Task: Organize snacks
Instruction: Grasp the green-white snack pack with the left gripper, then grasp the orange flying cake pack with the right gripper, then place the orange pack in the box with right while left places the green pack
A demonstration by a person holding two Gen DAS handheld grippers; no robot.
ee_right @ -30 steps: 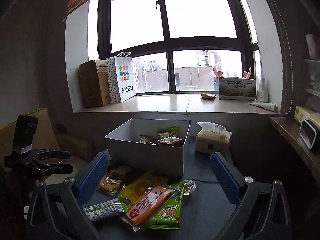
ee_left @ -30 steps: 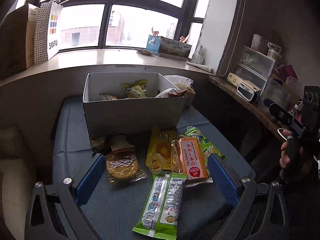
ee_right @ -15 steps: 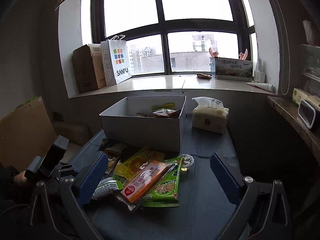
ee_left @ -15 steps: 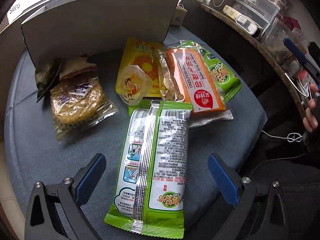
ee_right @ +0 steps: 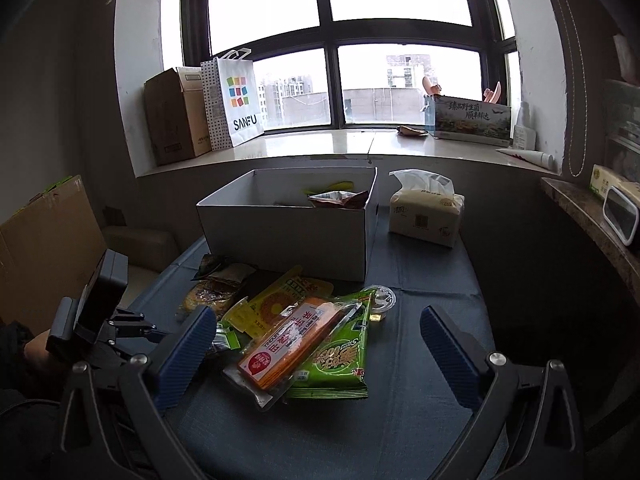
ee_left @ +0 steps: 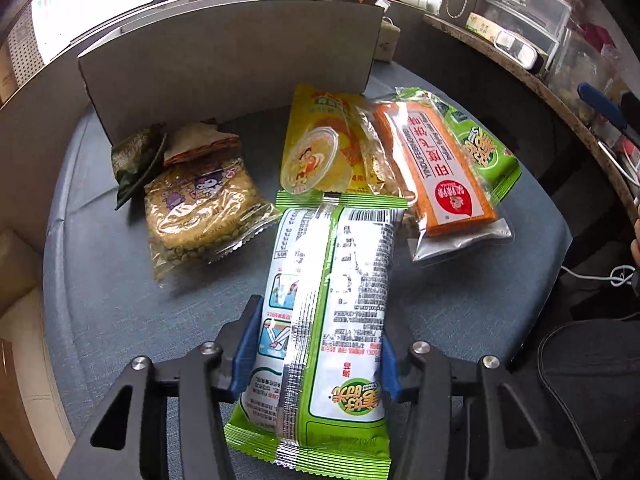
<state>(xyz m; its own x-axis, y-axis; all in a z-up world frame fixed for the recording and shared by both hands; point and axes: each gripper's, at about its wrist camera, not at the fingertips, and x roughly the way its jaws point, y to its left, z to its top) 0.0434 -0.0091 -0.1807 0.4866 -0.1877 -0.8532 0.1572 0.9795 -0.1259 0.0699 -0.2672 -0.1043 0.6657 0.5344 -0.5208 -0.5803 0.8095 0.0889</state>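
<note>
We see the left gripper (ee_left: 316, 354) as black angular linkage arms with triangular cut-outs, 4 round silver screws and 2 blue ribbed pads (ee_left: 244, 354). The right gripper (ee_right: 316, 344) has the same black frame, silver screws and blue ribbed pads (ee_right: 186, 346). A left hand (ee_right: 38, 354) shows bare skin beside a dark sleeve (ee_right: 12, 334).

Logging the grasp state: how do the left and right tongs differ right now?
The left tongs are closed in on the green-and-white snack packet, pads against both its edges; the right tongs stand wide open and hold nothing. The left sit low on the blue table; the right hover back from the snack pile. Both have blue pads.
</note>
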